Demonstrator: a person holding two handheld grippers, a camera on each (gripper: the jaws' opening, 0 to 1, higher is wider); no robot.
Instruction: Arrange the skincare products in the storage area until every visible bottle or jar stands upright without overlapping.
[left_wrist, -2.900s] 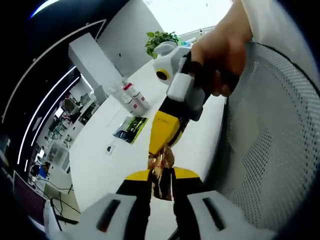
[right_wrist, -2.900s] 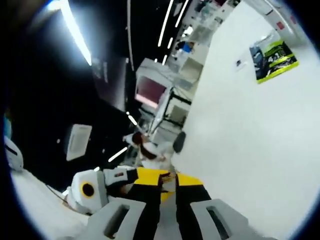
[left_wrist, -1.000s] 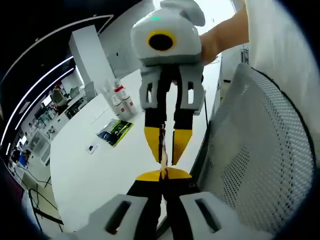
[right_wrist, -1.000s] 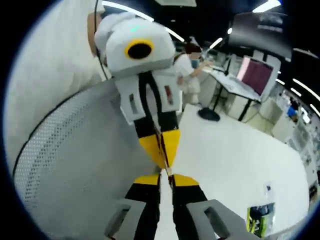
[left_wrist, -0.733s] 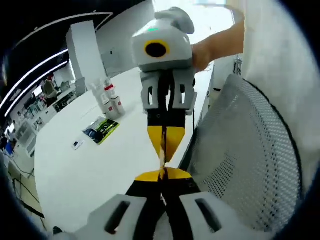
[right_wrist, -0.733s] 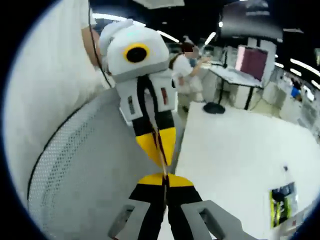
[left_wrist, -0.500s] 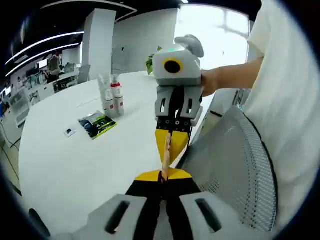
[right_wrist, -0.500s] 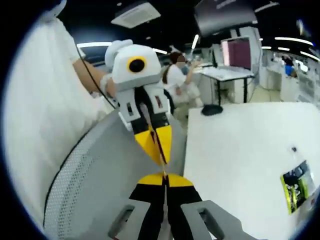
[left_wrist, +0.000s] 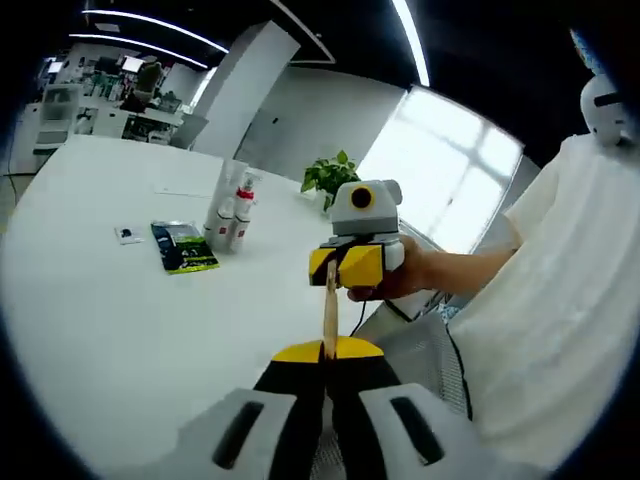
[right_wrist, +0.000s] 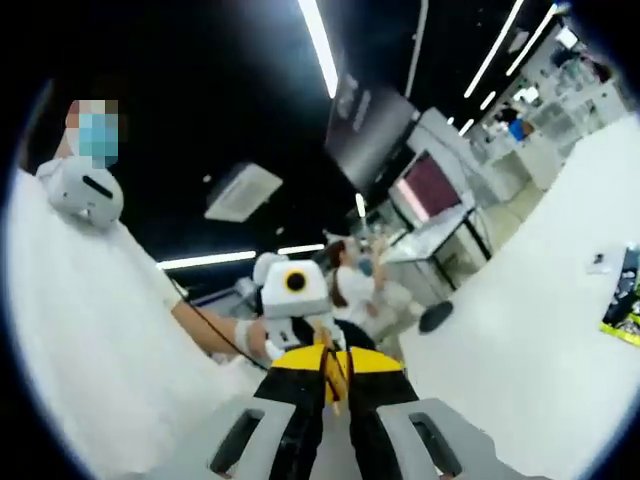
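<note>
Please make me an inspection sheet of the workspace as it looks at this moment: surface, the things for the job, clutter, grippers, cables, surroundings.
Surface: white table, mostly bare.
Job's things: group of bottles standing upright, close together, far from both grippers; whether they touch cannot be told.
Clutter: green and black packet lying flat beside the bottles; small card near it.
Grippers: left gripper and right gripper point tip to tip above the table edge, jaws closed; a thin light strip runs between their tips, grip unclear.
Cables: thin dark cable along the person's arm.
Surroundings: potted plant, mesh chair back, window, office desks, another person at a monitor.
</note>
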